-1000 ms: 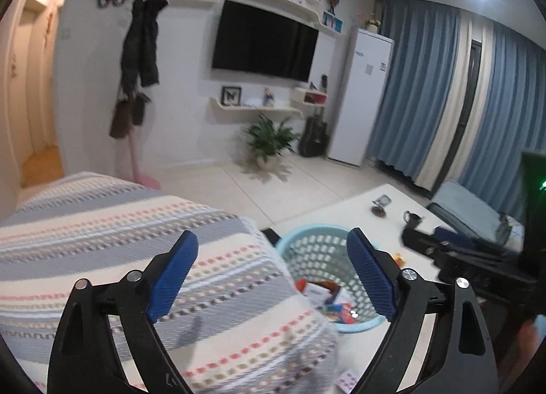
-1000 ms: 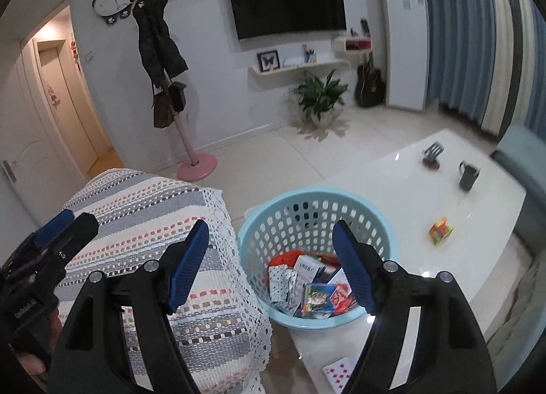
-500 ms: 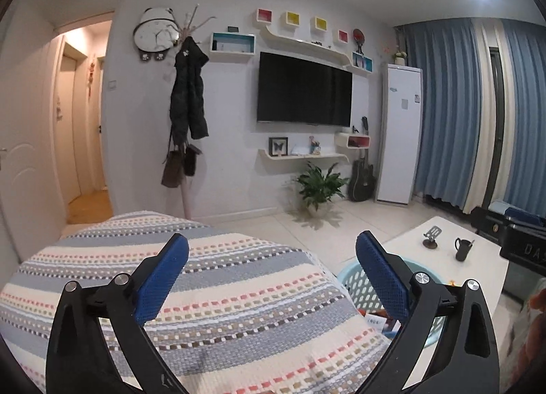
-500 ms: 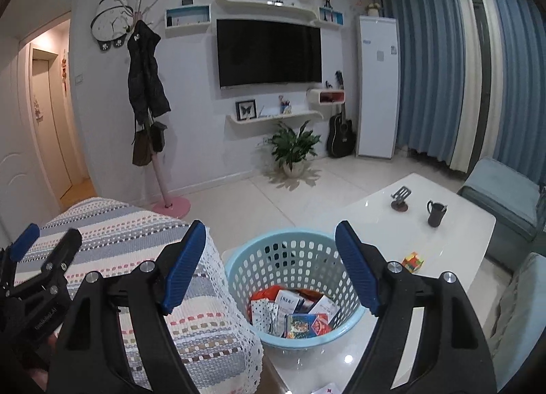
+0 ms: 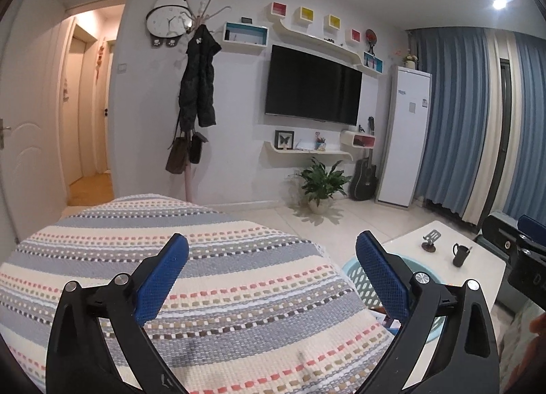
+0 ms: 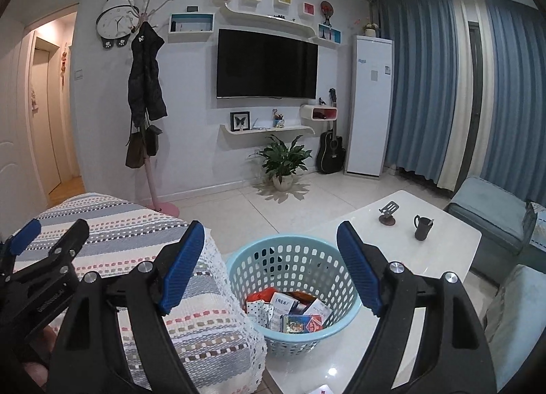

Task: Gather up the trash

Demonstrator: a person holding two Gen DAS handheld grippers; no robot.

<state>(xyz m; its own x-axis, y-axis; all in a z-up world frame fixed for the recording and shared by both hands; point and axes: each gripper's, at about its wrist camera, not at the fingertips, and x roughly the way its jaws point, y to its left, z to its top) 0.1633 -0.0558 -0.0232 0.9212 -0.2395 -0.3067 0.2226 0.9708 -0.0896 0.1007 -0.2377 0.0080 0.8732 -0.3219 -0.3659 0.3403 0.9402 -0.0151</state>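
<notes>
Plainly two empty tongs [image 6: 269, 264], one basket [image 6: 344, 315], one mug [image 6: 422, 227]

Perforated pale-blue plastic basket [image 6: 293, 291] of glossy paper packets stands on a gleaming white table [image 6: 426, 257], beside a coarse woven striped cloth [image 5: 221, 274]

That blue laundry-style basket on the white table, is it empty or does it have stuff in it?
Partly filled. The light blue basket stands upright, with small boxes and packets covering its bottom; its upper walls are bare.

One basket [image 6: 293, 291], one mug [image 6: 422, 227], one plant [image 6: 283, 158], one guitar [image 6: 330, 148].
</notes>
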